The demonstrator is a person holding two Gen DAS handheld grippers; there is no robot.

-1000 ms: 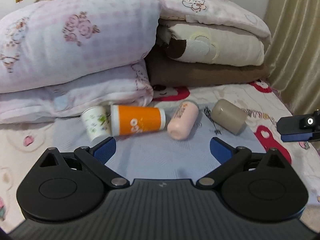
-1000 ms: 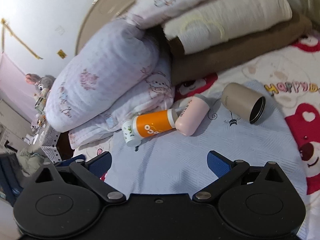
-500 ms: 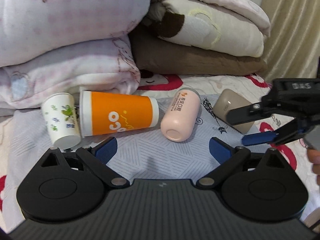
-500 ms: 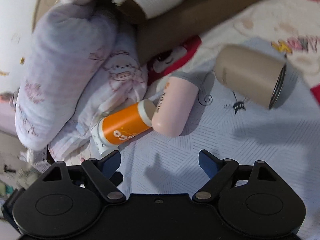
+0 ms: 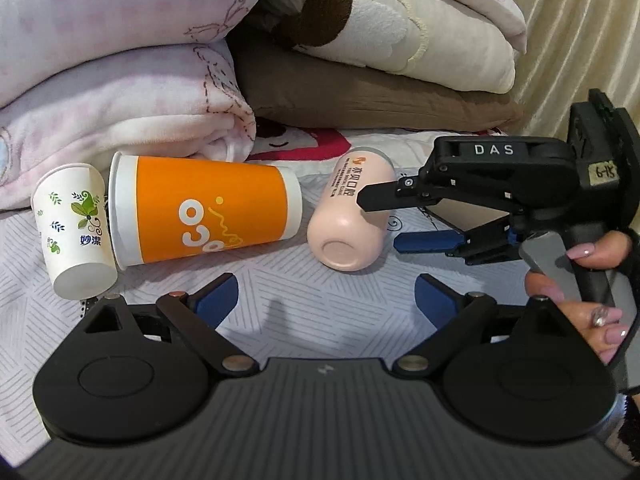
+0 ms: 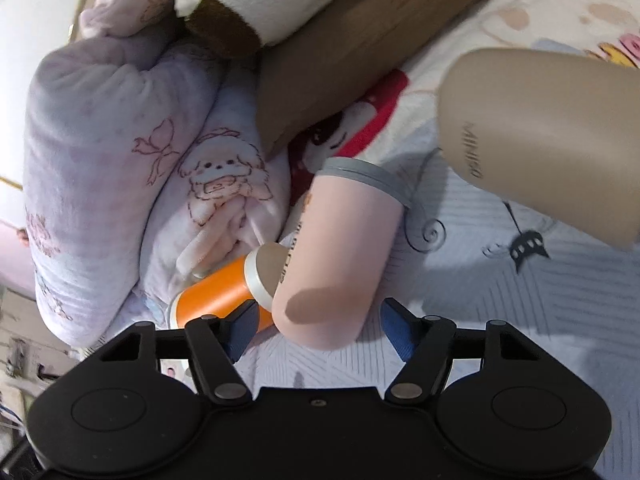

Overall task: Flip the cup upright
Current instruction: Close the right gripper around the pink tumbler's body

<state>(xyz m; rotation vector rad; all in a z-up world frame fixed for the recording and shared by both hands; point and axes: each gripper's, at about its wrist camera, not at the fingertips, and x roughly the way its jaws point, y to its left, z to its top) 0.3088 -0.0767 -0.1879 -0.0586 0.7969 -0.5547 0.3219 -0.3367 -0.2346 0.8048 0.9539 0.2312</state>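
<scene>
Several cups lie on their sides on a pale blue mat (image 5: 280, 308). A small white paper cup (image 5: 72, 228) is at the left, beside a big orange cup (image 5: 200, 216). A pink cup (image 5: 352, 216) lies in the middle, its base toward me. My left gripper (image 5: 326, 300) is open and empty, just short of the cups. My right gripper (image 5: 380, 220) is open and comes in from the right at the pink cup. In the right wrist view the pink cup (image 6: 340, 256) lies close between the open fingers of my right gripper (image 6: 320, 330), with a tan cup (image 6: 540, 140) on its side at the right.
Stacked pink pillows (image 5: 120, 60) and folded cream and brown blankets (image 5: 380, 60) rise right behind the cups. A curtain (image 5: 580, 20) hangs at the far right. The bed sheet (image 6: 520, 20) with red cartoon prints spreads around the mat.
Both grippers have moved closer to the cups. My right gripper has come in over the tan cup and now has its open fingers around the pink cup's base end.
</scene>
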